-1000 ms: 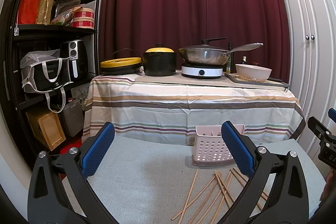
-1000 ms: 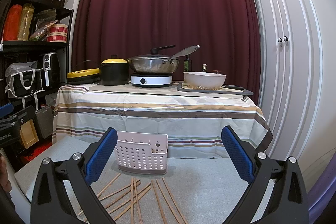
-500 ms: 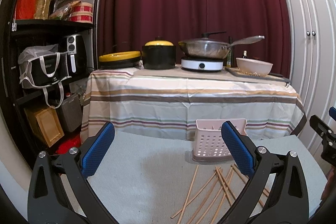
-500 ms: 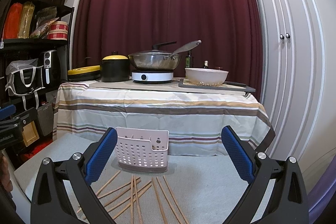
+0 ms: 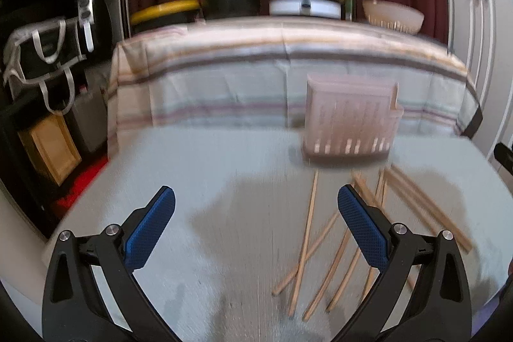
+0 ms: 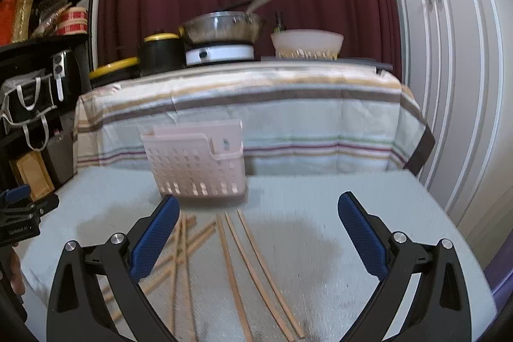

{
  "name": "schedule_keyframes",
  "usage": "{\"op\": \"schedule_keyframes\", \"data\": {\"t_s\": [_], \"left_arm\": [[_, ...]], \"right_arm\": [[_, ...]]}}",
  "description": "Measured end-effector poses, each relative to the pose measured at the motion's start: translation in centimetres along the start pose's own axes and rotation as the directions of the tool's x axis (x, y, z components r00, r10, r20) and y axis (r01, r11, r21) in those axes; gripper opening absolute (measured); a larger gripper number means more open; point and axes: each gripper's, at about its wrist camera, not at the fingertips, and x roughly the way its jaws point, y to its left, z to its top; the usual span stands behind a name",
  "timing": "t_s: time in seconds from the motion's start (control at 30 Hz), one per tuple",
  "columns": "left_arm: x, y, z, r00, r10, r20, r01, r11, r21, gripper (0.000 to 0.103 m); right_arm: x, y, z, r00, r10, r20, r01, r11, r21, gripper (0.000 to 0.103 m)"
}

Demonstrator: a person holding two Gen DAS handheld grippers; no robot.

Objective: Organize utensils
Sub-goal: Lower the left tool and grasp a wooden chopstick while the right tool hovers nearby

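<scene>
Several wooden chopsticks (image 5: 336, 246) lie scattered on the grey mat in front of a pale pink perforated utensil basket (image 5: 351, 120). They also show in the right wrist view (image 6: 253, 268), below the basket (image 6: 197, 162). My left gripper (image 5: 255, 207) is open and empty, above the mat left of the chopsticks. My right gripper (image 6: 256, 210) is open and empty, over the chopsticks just in front of the basket.
A striped-cloth table (image 6: 256, 104) behind the mat carries a wok on a hob (image 6: 221, 31), a black pot (image 6: 162, 52) and a white bowl (image 6: 306, 42). A dark shelf (image 5: 48, 53) with bags stands left, white cabinet doors (image 6: 449, 69) right.
Both grippers have tilted down and moved forward toward the mat. The basket and chopsticks now look larger and nearer. Both stay open.
</scene>
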Motion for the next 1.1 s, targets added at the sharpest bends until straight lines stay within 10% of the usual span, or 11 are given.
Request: {"op": "schedule_keyframes", "data": {"t_s": [0.37, 0.5, 1.1], "left_arm": [[3.1, -0.6, -7.1, 0.989, -0.040, -0.139, 0.041, 0.999, 0.001, 0.076], [3.3, -1.1, -8.7, 0.982, -0.053, -0.181, 0.054, 0.999, 0.002, 0.067], [3.7, -2.1, -9.9, 0.977, -0.129, -0.170, 0.134, 0.991, 0.017, 0.026]], "right_arm": [[2.4, -0.5, -5.5, 0.997, -0.021, -0.076, 0.017, 0.998, -0.058, 0.093], [2.9, -0.4, -6.5, 0.993, 0.001, -0.117, -0.008, 0.998, -0.062, 0.064], [3.4, -0.6, -7.4, 0.988, 0.039, -0.150, -0.042, 0.999, -0.019, 0.063]]}}
